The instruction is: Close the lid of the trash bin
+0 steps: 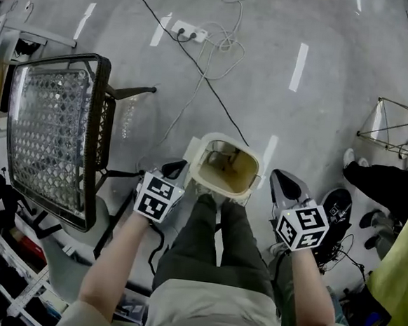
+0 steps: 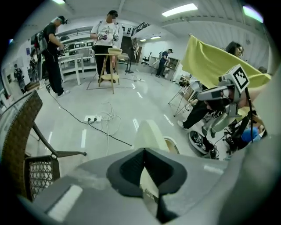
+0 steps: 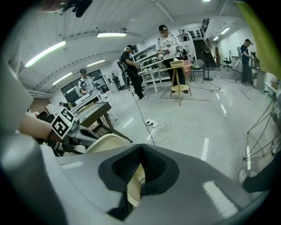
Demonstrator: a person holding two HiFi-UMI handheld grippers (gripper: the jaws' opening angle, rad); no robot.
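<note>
The cream trash bin (image 1: 226, 169) stands on the floor just ahead of my legs. Its mouth is open and its lid (image 1: 193, 151) is tipped up at the left side. My left gripper (image 1: 177, 168) is beside the lid on the bin's left, jaws shut and empty. My right gripper (image 1: 281, 177) sits just right of the bin's rim, also shut and empty. In the left gripper view the upright lid (image 2: 149, 131) rises right beyond the left gripper (image 2: 145, 151). In the right gripper view the bin (image 3: 104, 143) shows past the right gripper (image 3: 139, 148).
A wicker chair (image 1: 58, 133) stands to the left. A power strip (image 1: 188, 32) with cables lies on the floor ahead. At the right are a wire rack (image 1: 393, 128), a person's legs (image 1: 389, 184) and a yellow cloth (image 1: 402, 280). Several people stand around a wooden stool (image 2: 109, 66).
</note>
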